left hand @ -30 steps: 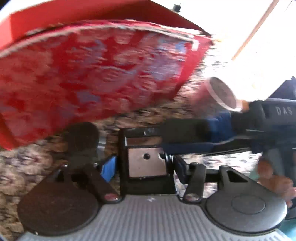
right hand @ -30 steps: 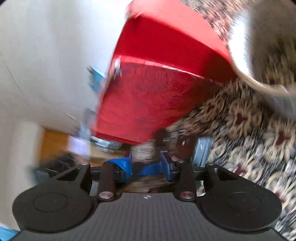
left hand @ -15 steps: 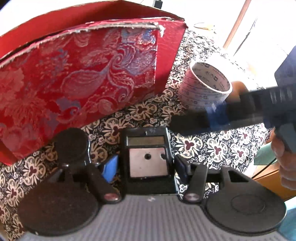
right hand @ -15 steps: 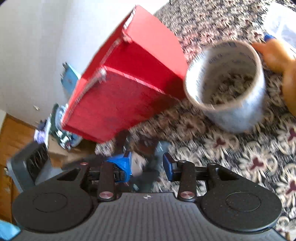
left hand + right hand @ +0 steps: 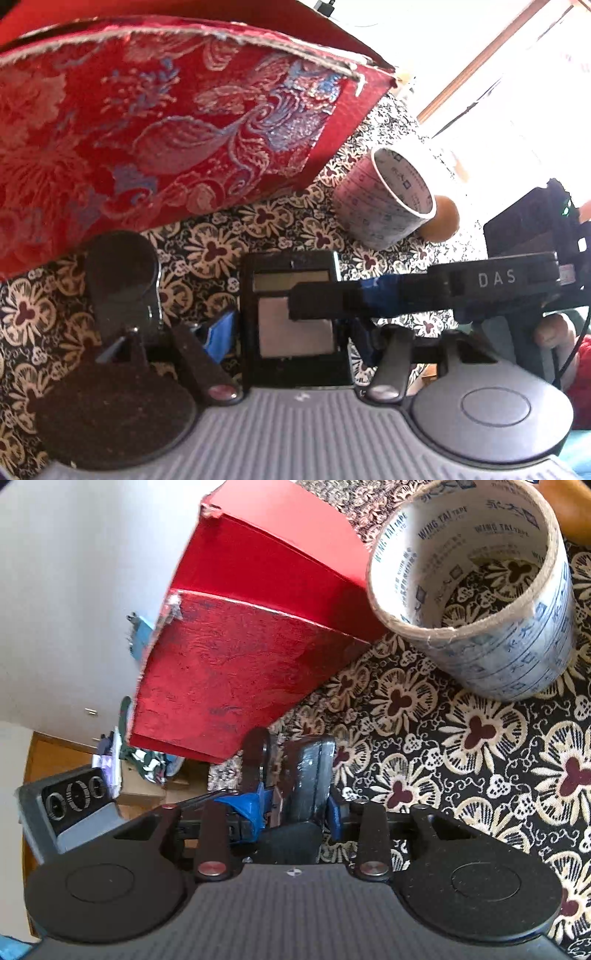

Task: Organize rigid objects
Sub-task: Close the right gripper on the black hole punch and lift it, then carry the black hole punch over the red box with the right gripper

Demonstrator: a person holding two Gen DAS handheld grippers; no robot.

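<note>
A flat black device with a metal plate (image 5: 295,332) sits between the fingers of my left gripper (image 5: 295,273), which is shut on it above the floral tablecloth (image 5: 207,251). My right gripper (image 5: 284,764) reaches in from the right. One of its fingers (image 5: 321,306) lies across the device's face. Its jaws are closing and stand narrow, with a dark slab between the blue pads and a small gap still showing. A red brocade box (image 5: 147,129) (image 5: 240,664) stands close behind. A tape roll (image 5: 388,199) (image 5: 476,590) stands upright on the cloth to the right.
An orange round thing (image 5: 441,218) lies just behind the tape roll. A person's hand (image 5: 550,328) grips the right tool. Past the table's left edge, a grey appliance (image 5: 74,801) and clutter sit on the floor below.
The right gripper's finger has come in over the black device's face. The device has kept its place in the left jaws. The tape roll now looms larger in the right wrist view.
</note>
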